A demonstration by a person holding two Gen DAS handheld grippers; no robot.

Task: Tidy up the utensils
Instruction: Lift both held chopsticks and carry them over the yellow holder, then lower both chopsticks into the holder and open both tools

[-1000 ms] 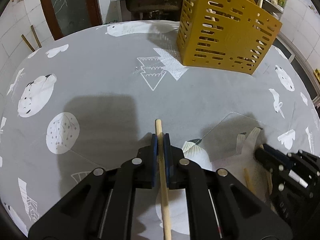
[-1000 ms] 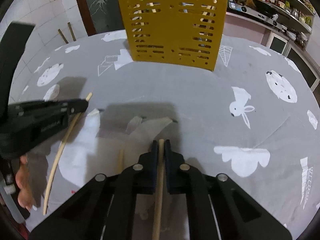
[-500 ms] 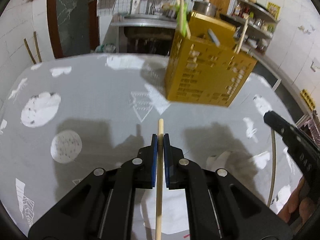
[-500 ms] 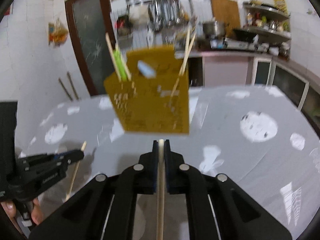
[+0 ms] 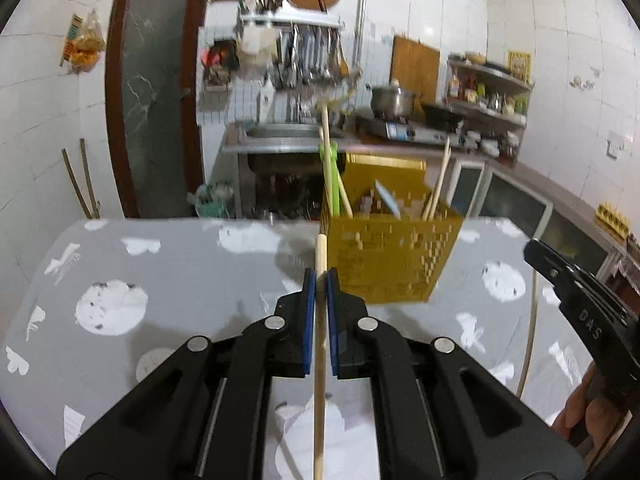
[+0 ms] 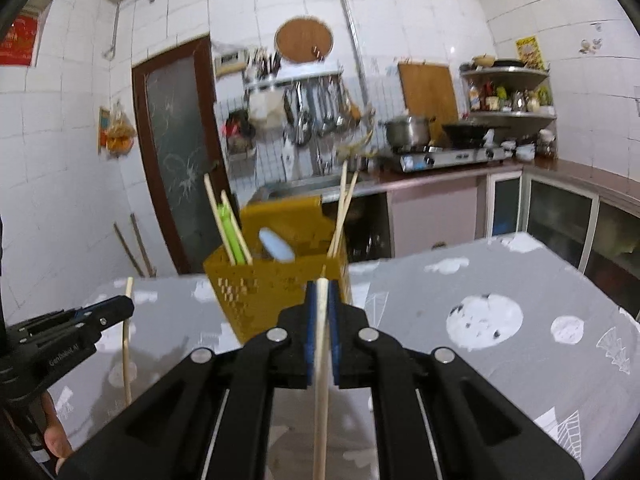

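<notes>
Grippers (image 5: 320, 276) (image 6: 321, 290) have risen, each still clamping 1 chopstick (image 5: 318, 380) (image 6: 321, 380).

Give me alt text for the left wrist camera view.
The left gripper is shut on a wooden chopstick, raised above a grey patterned tablecloth and pointing toward a yellow utensil basket. The right gripper enters at right.

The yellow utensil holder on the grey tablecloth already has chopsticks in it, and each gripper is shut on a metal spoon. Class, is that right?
Not quite. The left gripper and the right gripper are each shut on a wooden chopstick, not a metal spoon, as both wrist views show. The yellow utensil holder on the grey tablecloth does already have chopsticks in it.
</notes>
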